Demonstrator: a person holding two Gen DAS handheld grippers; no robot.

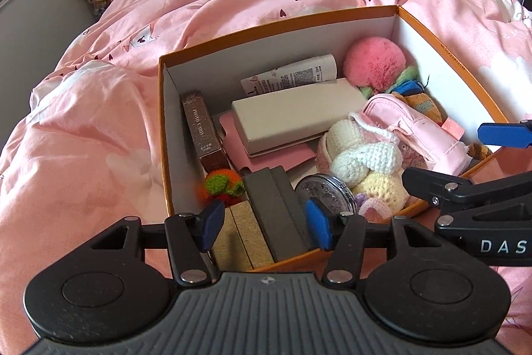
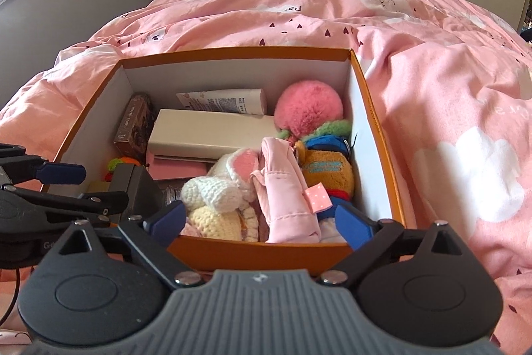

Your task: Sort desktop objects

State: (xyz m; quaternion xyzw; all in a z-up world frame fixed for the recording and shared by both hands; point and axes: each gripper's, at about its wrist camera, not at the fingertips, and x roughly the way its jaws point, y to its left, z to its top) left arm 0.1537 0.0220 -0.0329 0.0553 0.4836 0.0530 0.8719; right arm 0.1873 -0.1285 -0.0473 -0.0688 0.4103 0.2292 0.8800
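Inside the orange box (image 2: pixel 276 250), toys half-bury a clear round case (image 1: pixel 327 190); both claws (image 1: pixel 264 227) (image 2: pixel 259 222) gape, holding nothing.

Left gripper (image 1: pixel 264 227): black linkage arms with silver pivot screws, blue pads on the fingers (image 1: pixel 317 225), two round black discs flanking a ribbed grey central housing that bears a small round emblem. Right gripper (image 2: pixel 262 223): same build, with black triangular cut-out links, silver rivets, blue fingertips (image 2: pixel 354 227) and a ribbed grey body. White lettering "DAS" shows on its black side in the left wrist view.
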